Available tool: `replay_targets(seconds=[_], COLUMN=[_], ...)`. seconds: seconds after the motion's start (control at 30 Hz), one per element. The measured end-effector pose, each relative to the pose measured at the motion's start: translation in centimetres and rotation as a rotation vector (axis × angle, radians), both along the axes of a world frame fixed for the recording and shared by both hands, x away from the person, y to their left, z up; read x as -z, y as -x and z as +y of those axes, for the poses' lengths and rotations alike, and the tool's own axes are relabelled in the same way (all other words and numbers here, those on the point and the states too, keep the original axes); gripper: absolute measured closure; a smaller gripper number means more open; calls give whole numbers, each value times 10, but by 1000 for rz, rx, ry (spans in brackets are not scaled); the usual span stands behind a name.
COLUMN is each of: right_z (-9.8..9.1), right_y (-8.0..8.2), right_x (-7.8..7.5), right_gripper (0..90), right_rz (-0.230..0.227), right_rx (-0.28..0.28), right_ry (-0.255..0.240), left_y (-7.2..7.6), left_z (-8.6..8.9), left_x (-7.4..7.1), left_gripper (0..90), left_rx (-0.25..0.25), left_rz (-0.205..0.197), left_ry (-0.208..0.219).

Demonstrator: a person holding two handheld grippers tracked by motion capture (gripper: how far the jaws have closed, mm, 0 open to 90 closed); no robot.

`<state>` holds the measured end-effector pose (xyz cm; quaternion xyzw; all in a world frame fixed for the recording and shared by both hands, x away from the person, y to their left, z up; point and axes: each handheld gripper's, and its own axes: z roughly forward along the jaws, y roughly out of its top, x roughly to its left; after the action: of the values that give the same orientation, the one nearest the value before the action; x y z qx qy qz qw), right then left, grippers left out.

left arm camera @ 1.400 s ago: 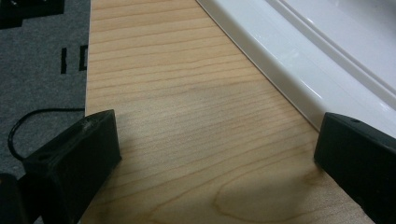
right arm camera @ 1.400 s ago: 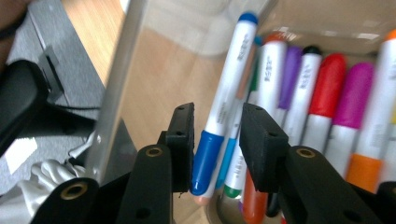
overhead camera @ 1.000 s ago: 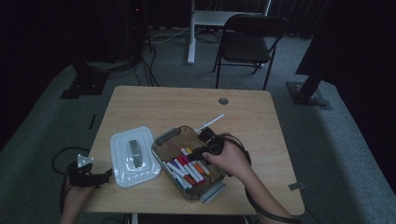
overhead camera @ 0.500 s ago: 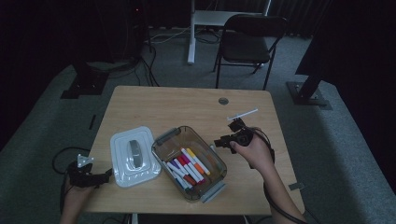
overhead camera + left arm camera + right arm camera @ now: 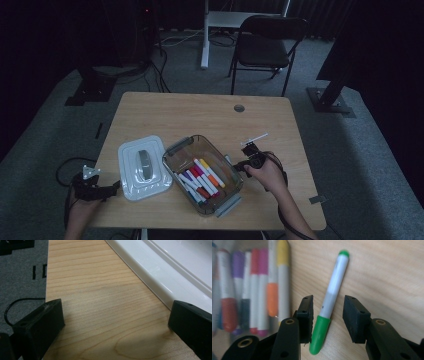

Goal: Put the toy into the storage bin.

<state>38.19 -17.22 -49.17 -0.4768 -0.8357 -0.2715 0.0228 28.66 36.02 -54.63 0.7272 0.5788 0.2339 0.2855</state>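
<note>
Green marker (image 5: 332, 293), print perhaps illegible

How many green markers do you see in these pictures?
1. The green marker is between the jaws of the right gripper, over the table, beside the box. More may be hidden under the markers in the box.

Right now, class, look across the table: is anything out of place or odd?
One green marker lies on the table between the right gripper's open jaws, outside the clear box holding the other markers.
</note>
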Motion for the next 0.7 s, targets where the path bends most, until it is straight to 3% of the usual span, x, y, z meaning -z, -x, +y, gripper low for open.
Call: replay_targets(seconds=[0.17, 0.4, 0.7], right_z=[5, 11, 8], right_y=[-2, -3, -6], right_x=[14, 22, 23], right_gripper=[626, 678, 763], right_rz=[19, 35, 47], right_rx=[2, -10, 56], right_ry=[13, 53, 54], left_y=[0, 0, 0], left_z=[0, 0, 0], left_x=[0, 0, 0], left_gripper=[7, 7, 7], left_rx=[0, 0, 0], left_rz=[0, 0, 0], left_ry=[0, 0, 0])
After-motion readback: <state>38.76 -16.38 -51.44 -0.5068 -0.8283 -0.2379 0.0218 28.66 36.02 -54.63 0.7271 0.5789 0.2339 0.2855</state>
